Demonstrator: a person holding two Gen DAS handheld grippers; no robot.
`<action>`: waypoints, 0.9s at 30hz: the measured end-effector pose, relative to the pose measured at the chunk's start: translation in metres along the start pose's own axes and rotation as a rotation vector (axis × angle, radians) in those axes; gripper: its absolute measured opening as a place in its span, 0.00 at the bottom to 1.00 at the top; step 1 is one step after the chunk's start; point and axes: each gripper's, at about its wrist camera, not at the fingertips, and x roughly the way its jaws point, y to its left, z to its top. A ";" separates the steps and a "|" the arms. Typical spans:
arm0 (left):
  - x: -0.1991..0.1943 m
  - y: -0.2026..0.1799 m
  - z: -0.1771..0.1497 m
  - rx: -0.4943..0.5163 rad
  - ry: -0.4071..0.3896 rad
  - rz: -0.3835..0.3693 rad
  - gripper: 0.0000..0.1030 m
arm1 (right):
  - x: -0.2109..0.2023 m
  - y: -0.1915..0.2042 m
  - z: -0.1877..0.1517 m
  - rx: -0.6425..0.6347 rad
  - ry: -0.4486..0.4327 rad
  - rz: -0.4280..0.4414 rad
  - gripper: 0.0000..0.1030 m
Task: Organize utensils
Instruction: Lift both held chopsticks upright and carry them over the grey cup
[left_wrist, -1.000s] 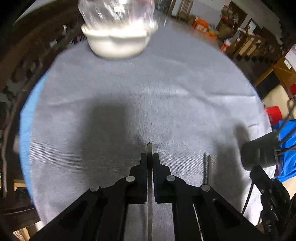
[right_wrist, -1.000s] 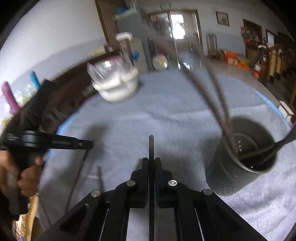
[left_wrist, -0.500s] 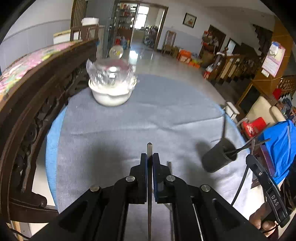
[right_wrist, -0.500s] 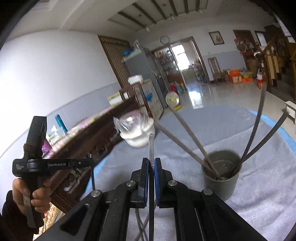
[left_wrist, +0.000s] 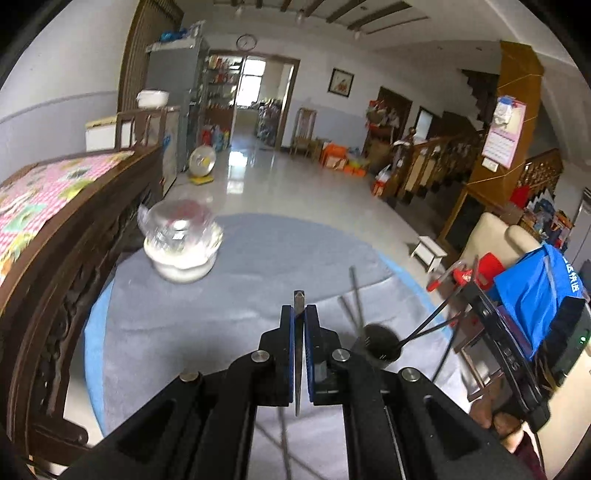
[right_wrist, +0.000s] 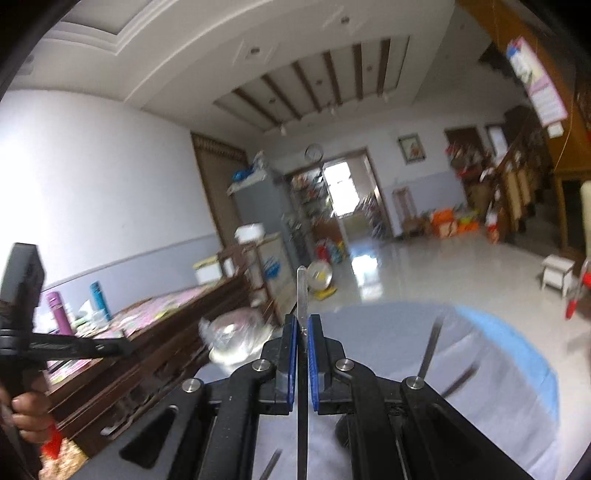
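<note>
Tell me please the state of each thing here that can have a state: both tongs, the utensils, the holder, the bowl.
Left tongs: shut on a flat metal utensil.
Right tongs: shut on a flat metal utensil.
Utensil holder: upright on the cloth, several utensils leaning inside.
White bowl: upright, covered with clear plastic.

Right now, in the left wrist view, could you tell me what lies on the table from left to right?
White bowl under a clear wrap → left gripper, shut on a flat metal utensil → dark utensil holder, with utensil handles sticking out of it.
</note>
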 end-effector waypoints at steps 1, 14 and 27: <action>-0.001 -0.005 0.004 0.003 -0.008 -0.005 0.05 | 0.001 0.000 0.007 -0.020 -0.033 -0.024 0.06; 0.010 -0.073 0.045 0.012 -0.129 -0.138 0.05 | 0.033 0.002 0.039 -0.092 -0.230 -0.169 0.06; 0.074 -0.091 0.018 -0.037 -0.066 -0.104 0.05 | 0.066 -0.009 0.011 -0.125 -0.198 -0.260 0.06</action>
